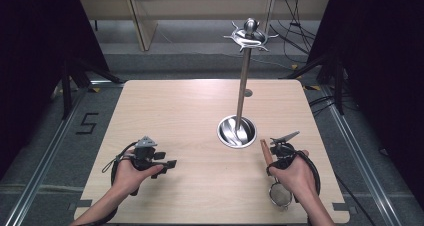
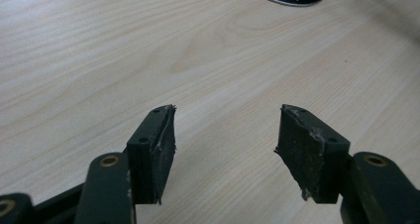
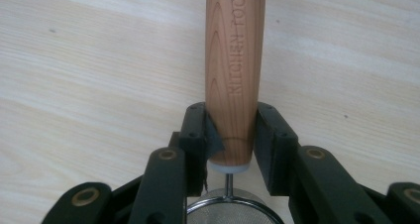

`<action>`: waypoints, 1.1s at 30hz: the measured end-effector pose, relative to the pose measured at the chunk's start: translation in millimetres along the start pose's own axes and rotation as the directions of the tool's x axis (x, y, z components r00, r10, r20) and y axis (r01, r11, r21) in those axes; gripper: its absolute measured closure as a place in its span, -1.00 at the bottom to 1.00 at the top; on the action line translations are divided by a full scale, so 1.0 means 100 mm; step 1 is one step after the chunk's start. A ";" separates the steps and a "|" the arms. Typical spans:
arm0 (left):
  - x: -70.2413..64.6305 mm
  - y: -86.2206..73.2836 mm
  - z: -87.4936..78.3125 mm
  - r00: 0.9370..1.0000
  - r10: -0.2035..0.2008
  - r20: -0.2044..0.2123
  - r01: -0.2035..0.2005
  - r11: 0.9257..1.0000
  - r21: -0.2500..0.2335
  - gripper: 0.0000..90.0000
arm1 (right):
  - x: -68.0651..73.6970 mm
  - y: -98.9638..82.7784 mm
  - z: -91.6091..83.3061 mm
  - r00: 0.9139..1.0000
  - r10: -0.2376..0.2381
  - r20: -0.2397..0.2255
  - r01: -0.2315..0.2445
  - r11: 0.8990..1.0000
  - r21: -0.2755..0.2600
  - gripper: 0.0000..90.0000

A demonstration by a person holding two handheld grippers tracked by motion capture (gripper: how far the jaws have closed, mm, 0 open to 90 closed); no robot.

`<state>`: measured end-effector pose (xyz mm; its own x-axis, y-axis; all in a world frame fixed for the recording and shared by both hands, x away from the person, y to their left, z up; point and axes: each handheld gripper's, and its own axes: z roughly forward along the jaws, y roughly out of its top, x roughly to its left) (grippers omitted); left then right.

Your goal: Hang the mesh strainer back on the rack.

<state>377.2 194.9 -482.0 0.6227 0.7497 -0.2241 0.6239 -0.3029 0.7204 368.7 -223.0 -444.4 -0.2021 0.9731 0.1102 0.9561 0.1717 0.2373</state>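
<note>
Strainer handle clamped in the right claw near the desk's front edge.

Nearest the front edge, the mesh strainer (image 1: 280, 195) lies on the desk (image 1: 200, 111) under the person's right hand (image 1: 295, 175), its wooden handle (image 3: 233, 75) pointing away toward the stand. Right claw (image 3: 232, 135): both black pads press the handle's lower end from either side, just above the white collar and the wire rim of the mesh bowl; the handle bears the stamped words KITCHEN TOOL. Left claw (image 2: 225, 149): jaws stand wide apart over bare wood with nothing between them; it is held in the left hand (image 1: 132, 173) at the desk's front left, well apart from the strainer. A steel hanging stand (image 1: 245, 76) with a round bowl-shaped base (image 1: 237, 131) rises just beyond the handle tip.
</note>
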 end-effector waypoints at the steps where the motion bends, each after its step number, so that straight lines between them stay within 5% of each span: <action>1: 0.00 0.00 0.01 1.000 -0.006 0.002 0.006 1.000 -0.008 -0.14 | -0.01 -0.01 -0.02 1.000 -0.011 0.004 0.011 1.000 -0.017 0.54; 5: 0.01 0.00 0.00 1.000 -0.001 -0.002 0.001 1.000 -0.002 -0.14 | 0.00 -0.07 -0.10 0.999 -0.037 -0.026 0.035 0.996 -0.083 0.54; 8: -0.01 0.00 0.00 1.000 -0.012 -0.010 0.011 1.000 -0.009 -0.14 | -0.06 -0.10 -0.15 0.995 -0.096 -0.031 0.090 0.984 -0.155 0.54; 15: 0.00 0.00 0.00 1.000 -0.014 -0.004 0.014 1.000 -0.014 -0.14 | -0.09 -0.16 -0.23 0.996 -0.068 -0.057 0.052 0.966 -0.253 0.54; 16: 0.01 0.00 0.00 1.000 -0.011 -0.003 0.011 1.000 -0.013 -0.14 | -0.12 -0.17 -0.24 0.992 -0.109 -0.063 0.085 0.949 -0.305 0.54; 17: 0.01 0.00 0.00 1.000 -0.011 -0.003 0.011 1.000 -0.013 -0.14 | -0.12 -0.17 -0.24 0.992 -0.109 -0.063 0.085 0.949 -0.305 0.54; 19: 0.02 0.00 0.00 1.000 -0.003 -0.004 0.003 1.000 -0.006 -0.14 | -0.17 -0.18 -0.24 0.987 -0.160 -0.032 0.139 0.927 -0.349 0.54; 22: 0.02 0.00 -0.01 1.000 -0.001 -0.010 0.001 1.000 -0.001 -0.14 | -0.17 -0.20 -0.28 0.990 -0.129 -0.050 0.103 0.929 -0.356 0.54; 24: 0.02 0.00 -0.01 1.000 -0.005 -0.002 0.005 1.000 -0.007 -0.14 | -0.18 -0.20 -0.27 0.987 -0.155 -0.046 0.126 0.917 -0.379 0.54; 28: 0.03 0.00 0.00 1.000 -0.003 -0.004 0.003 1.000 -0.011 -0.14 | -0.18 -0.21 -0.29 0.984 -0.169 -0.047 0.139 0.915 -0.379 0.54; 29: 0.03 0.00 0.00 1.000 -0.005 -0.006 0.005 1.000 -0.013 -0.14 | -0.19 -0.20 -0.30 0.983 -0.181 -0.039 0.150 0.903 -0.402 0.54; 33: 0.03 0.00 0.00 1.000 -0.014 -0.003 0.014 1.000 -0.018 -0.14 | -0.19 -0.20 -0.34 0.982 -0.187 -0.025 0.159 0.891 -0.425 0.54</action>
<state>378.9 196.9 -482.3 0.6128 0.7554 -0.2321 0.6239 -0.2822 0.7288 346.4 -249.8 -417.9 -0.3826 0.9197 0.0883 0.7299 0.2422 0.6392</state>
